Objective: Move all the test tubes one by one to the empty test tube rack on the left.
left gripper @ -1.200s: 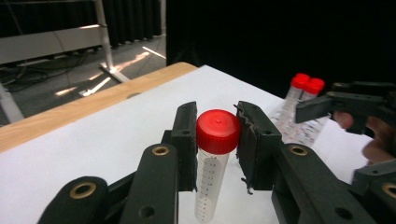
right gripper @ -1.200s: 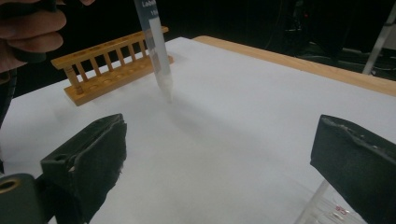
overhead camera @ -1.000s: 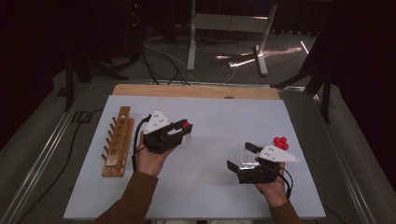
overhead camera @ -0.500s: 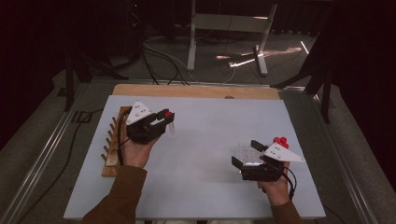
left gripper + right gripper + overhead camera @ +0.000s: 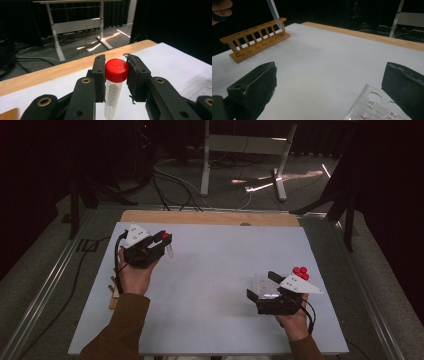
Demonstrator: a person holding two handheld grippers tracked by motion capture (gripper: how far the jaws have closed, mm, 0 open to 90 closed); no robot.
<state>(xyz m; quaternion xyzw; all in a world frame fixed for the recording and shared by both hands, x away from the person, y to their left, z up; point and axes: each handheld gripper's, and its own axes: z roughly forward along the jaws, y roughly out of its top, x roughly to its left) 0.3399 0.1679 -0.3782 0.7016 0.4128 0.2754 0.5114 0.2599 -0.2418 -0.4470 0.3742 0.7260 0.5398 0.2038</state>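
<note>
Right gripper: nearest the person, at the right front of the counter; jaws spread wide and holding nothing, one on each side of a corner of the clear plastic tray.
Clear plastic tray: lies flat on the counter, with round wells and small red lettering; red caps sit just past the right gripper.
Right hand: in the same spot as a second ago.
Left gripper: farther back on the left, pinching a tube just under its red screw cap; the pads are pressed against the cap's sides.
Tube: clear, with printed scale marks, hanging in the air with its pointed tip down, close above the far end of the wooden rack.
Wooden rack: long, with a row of holes, at the counter's left edge.
Change: over the last second the left hand has carried the tube from mid-counter out to the left, toward the rack.
Meaning: the tube looks almost ready to be lowered into a rack hole; it is not yet seated.
Beyond: a wooden strip along the counter's far edge, then a dark floor with cables and a metal stand.
</note>
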